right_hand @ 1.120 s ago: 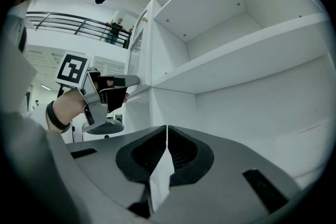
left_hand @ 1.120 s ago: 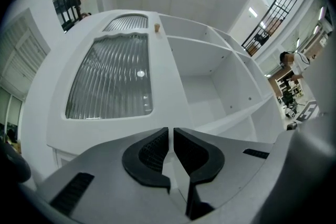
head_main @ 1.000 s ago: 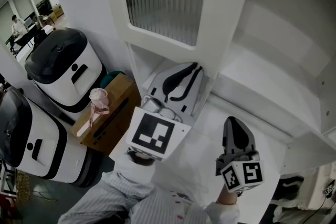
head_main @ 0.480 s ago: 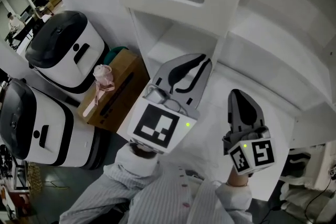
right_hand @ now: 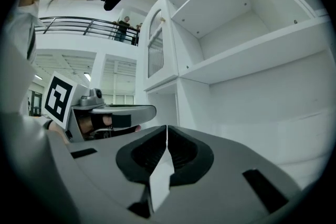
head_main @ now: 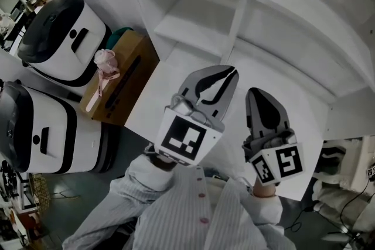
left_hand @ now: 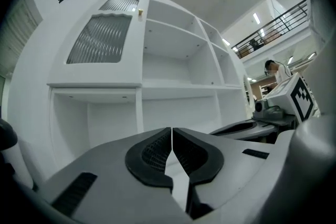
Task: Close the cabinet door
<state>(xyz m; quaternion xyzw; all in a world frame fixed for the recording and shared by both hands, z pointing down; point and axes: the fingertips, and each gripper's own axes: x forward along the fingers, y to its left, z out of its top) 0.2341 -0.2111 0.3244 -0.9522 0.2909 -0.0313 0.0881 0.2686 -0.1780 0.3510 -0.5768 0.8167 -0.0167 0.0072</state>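
Note:
The white cabinet (head_main: 234, 26) fills the top of the head view. Its door with ribbed glass (left_hand: 102, 39) covers the upper left compartment and looks flush with the front. The shelves (left_hand: 178, 60) to the right of it stand open and bare. My left gripper (head_main: 231, 70) is level, below the door and apart from it. Its jaws are closing the last bit, the tips (left_hand: 172, 129) meet, and nothing is between them. My right gripper (head_main: 253, 91) hovers just to its right, its tips (right_hand: 167, 127) together, empty. Each gripper shows in the other's view.
On the floor to the left stand two white-and-black rounded cases (head_main: 53, 38) (head_main: 35, 126). Beside them is a cardboard box (head_main: 126, 70) with a pink object (head_main: 104, 62) on top. Dark items and cables (head_main: 337, 155) lie at the lower right. A person (left_hand: 275, 68) stands far off.
Both grippers have come down and away from the glass door, which slid to the top edge of the head view. The left gripper sank more and now sits close beside the right one.

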